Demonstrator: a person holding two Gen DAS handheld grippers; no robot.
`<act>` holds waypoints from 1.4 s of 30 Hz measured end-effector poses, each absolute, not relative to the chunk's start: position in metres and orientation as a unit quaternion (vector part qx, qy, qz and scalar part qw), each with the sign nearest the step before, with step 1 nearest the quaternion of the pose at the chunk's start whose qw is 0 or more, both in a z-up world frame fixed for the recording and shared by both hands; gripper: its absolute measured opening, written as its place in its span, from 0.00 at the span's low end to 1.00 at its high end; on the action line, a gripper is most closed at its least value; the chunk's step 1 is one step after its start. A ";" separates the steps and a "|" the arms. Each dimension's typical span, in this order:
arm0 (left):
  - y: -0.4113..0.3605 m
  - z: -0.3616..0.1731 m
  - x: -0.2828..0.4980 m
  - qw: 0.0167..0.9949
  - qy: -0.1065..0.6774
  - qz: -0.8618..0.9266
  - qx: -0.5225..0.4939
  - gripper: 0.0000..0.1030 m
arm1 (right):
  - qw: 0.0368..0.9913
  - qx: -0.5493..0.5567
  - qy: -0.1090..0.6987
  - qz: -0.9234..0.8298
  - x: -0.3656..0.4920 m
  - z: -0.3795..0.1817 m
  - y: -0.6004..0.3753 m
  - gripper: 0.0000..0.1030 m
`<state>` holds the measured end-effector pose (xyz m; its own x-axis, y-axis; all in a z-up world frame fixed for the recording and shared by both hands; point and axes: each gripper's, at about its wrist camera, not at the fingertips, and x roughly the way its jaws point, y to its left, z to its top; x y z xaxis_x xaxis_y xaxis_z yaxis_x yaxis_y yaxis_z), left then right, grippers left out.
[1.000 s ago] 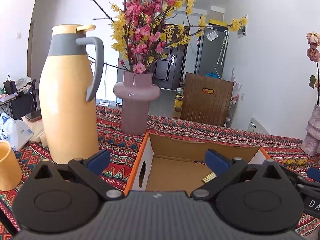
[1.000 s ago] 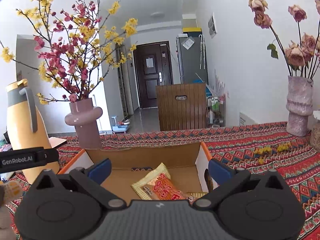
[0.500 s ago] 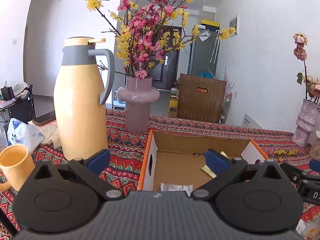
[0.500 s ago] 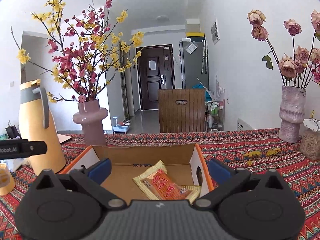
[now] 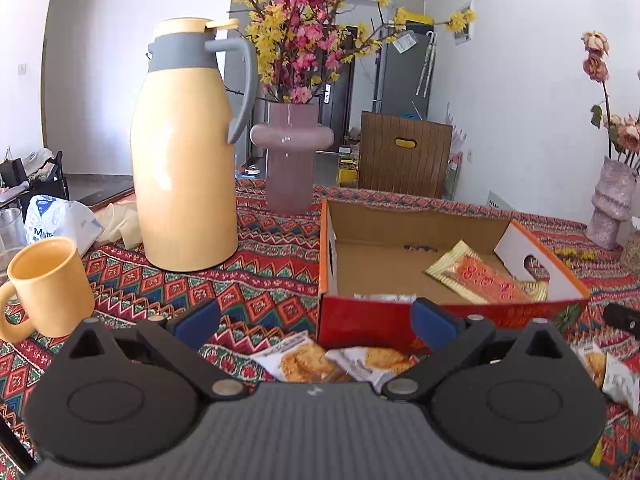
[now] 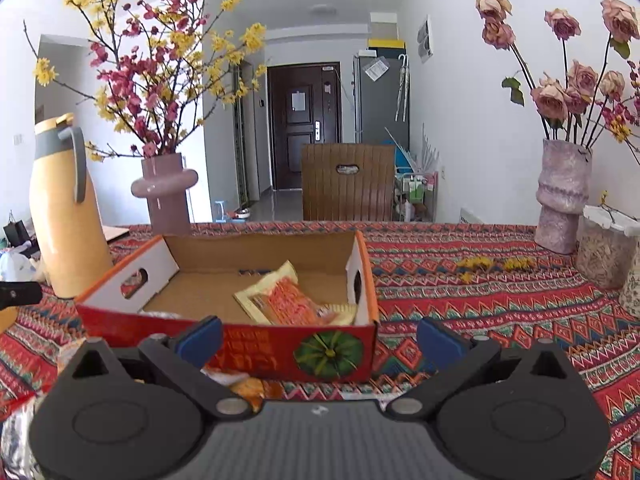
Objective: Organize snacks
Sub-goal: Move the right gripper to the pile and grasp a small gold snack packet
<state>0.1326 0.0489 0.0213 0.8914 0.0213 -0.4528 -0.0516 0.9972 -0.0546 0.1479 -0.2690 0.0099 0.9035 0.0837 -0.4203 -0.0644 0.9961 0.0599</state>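
Note:
An open cardboard box (image 5: 440,312) with a red front stands on the patterned cloth; it also shows in the right wrist view (image 6: 260,344). Inside lies an orange-and-yellow snack packet (image 5: 484,280) (image 6: 288,300) and a silvery packet by the front wall (image 5: 380,298). Biscuit packets (image 5: 316,360) lie on the cloth in front of the box, between my left gripper's (image 5: 316,320) open, empty fingers. More packets lie at the right (image 5: 608,368). My right gripper (image 6: 320,338) is open and empty in front of the box, above a snack packet (image 6: 248,388).
A yellow thermos jug (image 5: 184,160), a yellow mug (image 5: 48,284) and a glass (image 5: 10,232) stand left of the box. A mauve vase of blossoms (image 5: 290,160) stands behind. A rose vase (image 6: 562,196) and a jar (image 6: 606,248) stand at the right.
Both grippers have pulled back and up from over the box. The box's red front and the packets on the cloth before it have come into view. Both stay open.

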 end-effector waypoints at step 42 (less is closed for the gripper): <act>0.062 -0.025 0.139 0.965 0.256 0.036 -0.049 1.00 | 0.931 0.003 0.363 0.030 0.151 -0.053 -0.324 0.96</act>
